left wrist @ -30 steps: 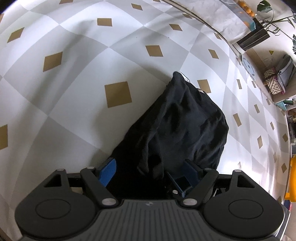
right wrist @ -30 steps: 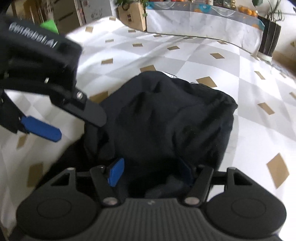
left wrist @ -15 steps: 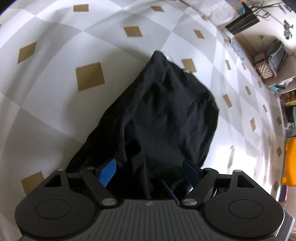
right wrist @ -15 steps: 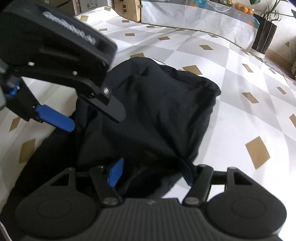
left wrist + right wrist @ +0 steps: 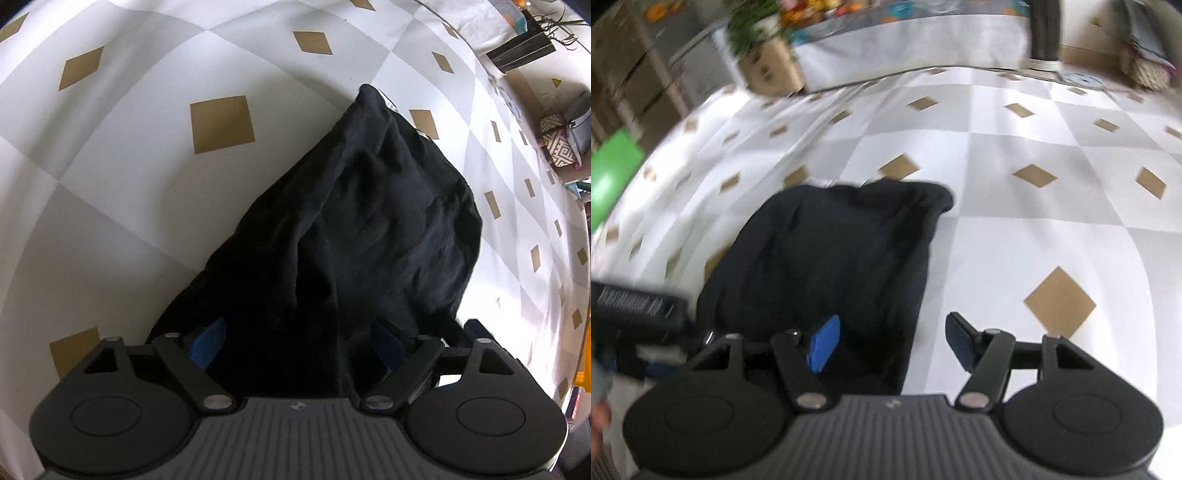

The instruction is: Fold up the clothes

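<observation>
1. Two wrist views cover one black garment (image 5: 369,229) lying bunched on a white tablecloth (image 5: 129,166) printed with tan diamonds.
2. Left wrist view: the left gripper (image 5: 299,341) points steeply down onto the garment's near end. Its jaws have just been opening and stand spread; cloth fills the gap and reaches away toward 1 o'clock. Whether the blue pads (image 5: 207,341) press the cloth cannot be told.
3. Right wrist view (blurred): the right gripper (image 5: 892,343) is spread. Its left pad (image 5: 823,341) overlaps the garment's near right edge; its right pad (image 5: 960,345) is over bare tablecloth. The garment extends toward 11 o'clock. The left gripper's body shows at 9 o'clock.
</observation>
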`<action>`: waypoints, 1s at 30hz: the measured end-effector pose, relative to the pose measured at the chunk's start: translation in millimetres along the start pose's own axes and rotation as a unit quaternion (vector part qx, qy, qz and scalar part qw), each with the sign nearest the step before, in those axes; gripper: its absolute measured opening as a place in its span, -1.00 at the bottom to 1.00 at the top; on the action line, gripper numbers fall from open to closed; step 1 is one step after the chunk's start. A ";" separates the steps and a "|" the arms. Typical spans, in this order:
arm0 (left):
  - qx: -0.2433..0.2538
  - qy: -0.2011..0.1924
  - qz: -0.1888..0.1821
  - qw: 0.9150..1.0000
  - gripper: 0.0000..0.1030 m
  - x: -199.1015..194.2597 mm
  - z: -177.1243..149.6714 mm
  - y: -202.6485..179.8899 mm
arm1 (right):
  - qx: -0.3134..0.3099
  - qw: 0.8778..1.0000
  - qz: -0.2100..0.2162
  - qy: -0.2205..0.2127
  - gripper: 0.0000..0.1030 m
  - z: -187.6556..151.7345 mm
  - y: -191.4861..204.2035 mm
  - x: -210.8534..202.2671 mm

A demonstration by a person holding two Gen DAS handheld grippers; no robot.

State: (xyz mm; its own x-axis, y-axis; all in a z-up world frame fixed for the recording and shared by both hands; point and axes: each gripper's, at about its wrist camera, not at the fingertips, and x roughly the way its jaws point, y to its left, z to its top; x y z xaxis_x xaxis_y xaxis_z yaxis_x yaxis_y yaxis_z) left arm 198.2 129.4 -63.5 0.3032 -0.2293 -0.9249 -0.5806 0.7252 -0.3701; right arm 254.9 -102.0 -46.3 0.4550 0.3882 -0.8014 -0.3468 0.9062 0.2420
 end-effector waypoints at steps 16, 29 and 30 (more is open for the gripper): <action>-0.010 -0.069 0.057 0.996 0.66 -13.3 11.9 17.6 | 0.052 0.997 -0.025 -0.057 -0.61 12.0 -8.8 38.2; 0.032 -0.042 0.118 0.992 0.67 3.6 3.3 9.8 | -0.055 0.986 -0.151 -0.046 -0.83 -1.3 8.1 32.1; 0.037 -0.041 0.119 0.991 0.68 4.4 2.5 8.1 | -0.057 0.984 -0.161 -0.043 -0.83 -3.0 4.8 29.5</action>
State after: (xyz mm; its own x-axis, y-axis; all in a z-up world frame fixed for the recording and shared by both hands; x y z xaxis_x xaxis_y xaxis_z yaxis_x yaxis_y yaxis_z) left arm 196.7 135.8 -70.3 0.2267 0.0064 -0.9740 -0.5864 0.7993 -0.1312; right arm 264.1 -86.7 -70.4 0.6227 0.1001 -0.7761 -0.2595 0.9621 -0.0840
